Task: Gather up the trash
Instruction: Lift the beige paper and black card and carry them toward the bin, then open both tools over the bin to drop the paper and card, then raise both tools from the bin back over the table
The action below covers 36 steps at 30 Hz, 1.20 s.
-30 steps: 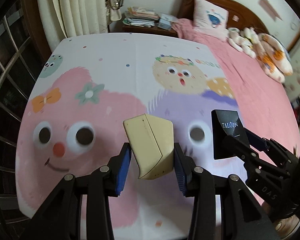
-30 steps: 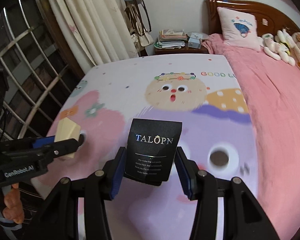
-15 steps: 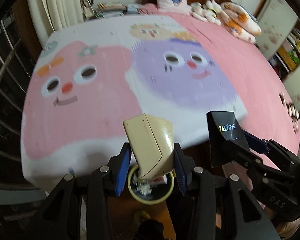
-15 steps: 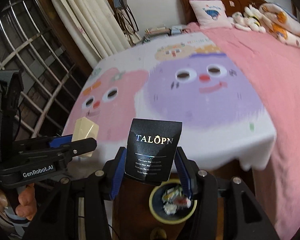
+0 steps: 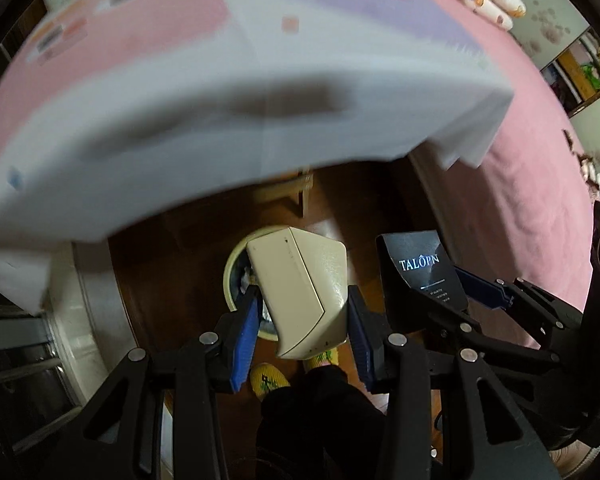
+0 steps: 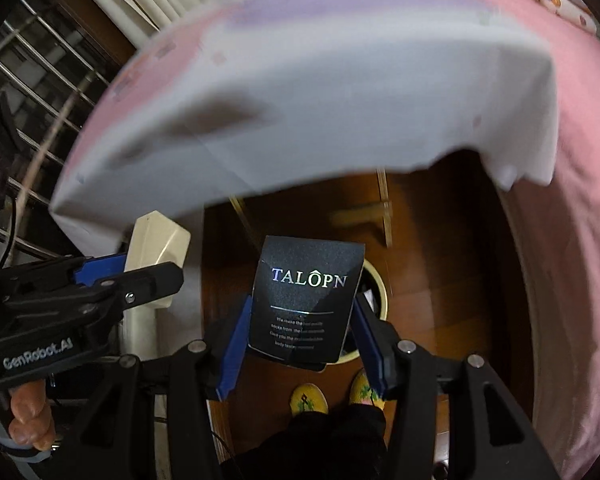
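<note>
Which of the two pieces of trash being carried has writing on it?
The black card in the right gripper, printed TALOPN; the cream box in the left gripper is plain.

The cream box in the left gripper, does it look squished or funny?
Yes. The cream cardboard box between the left gripper's blue pads sits tilted, and its side face is folded into a V-shaped crease, so it looks crushed. The black TALOPN paper packet in the right gripper looks whole.
</note>
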Available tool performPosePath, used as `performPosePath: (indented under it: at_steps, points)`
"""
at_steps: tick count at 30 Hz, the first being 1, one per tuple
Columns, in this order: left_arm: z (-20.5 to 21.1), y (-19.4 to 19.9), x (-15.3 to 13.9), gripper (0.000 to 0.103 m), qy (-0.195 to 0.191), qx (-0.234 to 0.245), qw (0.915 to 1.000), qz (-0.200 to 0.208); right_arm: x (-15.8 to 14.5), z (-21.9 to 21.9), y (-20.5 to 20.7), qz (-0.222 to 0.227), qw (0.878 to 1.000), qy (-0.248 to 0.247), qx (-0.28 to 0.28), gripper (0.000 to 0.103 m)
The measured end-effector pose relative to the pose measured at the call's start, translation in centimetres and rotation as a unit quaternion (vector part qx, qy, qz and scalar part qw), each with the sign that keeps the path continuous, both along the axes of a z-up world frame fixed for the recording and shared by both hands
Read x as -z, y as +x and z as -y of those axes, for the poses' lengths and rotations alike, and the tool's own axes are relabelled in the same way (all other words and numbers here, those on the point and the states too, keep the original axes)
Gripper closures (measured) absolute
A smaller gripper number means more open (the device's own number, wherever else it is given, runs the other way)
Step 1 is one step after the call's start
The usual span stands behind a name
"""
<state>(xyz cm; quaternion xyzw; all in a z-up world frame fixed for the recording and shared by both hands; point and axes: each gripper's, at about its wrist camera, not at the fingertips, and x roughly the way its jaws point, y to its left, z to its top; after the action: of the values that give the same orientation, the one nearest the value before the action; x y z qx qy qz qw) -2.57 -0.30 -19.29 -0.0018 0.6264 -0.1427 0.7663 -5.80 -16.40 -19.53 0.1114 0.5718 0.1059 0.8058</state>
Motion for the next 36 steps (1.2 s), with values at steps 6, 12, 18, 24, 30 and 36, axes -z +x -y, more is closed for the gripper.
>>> performPosePath:
  at_steps: [6, 12, 18, 24, 30, 36]
  points:
    - [0.4, 0.6, 8.3, 0.063, 0.006, -0.009, 0.9997, -0.022, 9.2, 0.4, 0.9, -0.035, 0.999, 0.004, -0.016, 0.051]
    - [0.2, 2.1, 14.3, 0.04, 0.008, -0.028, 0.999, -0.033, 16.6, -0.3, 3.2, -0.06, 0.998, 0.01, -0.029, 0.047]
    - [-1.2, 3.5, 17.3, 0.007, 0.019, -0.043, 0.9985, -0.027, 20.8, -1.5, 4.8, -0.089, 0.995, 0.026, -0.042, 0.037]
    - [-2.1, 4.0, 17.6, 0.005, 0.028, -0.053, 0.998, -0.018, 21.2, -2.2, 5.3, -0.079, 0.996, 0.016, -0.046, 0.026]
    - [-2.8, 3.8, 15.6, 0.005, 0.026, -0.056, 0.9981, -0.006, 19.4, -1.9, 5.5, -0.073, 0.996, 0.019, -0.039, 0.026]
    - [-2.4, 3.1, 12.2, 0.005, 0.025, -0.05, 0.9984, 0.01, 16.7, -1.4, 5.4, -0.066, 0.997, 0.021, -0.029, 0.026]
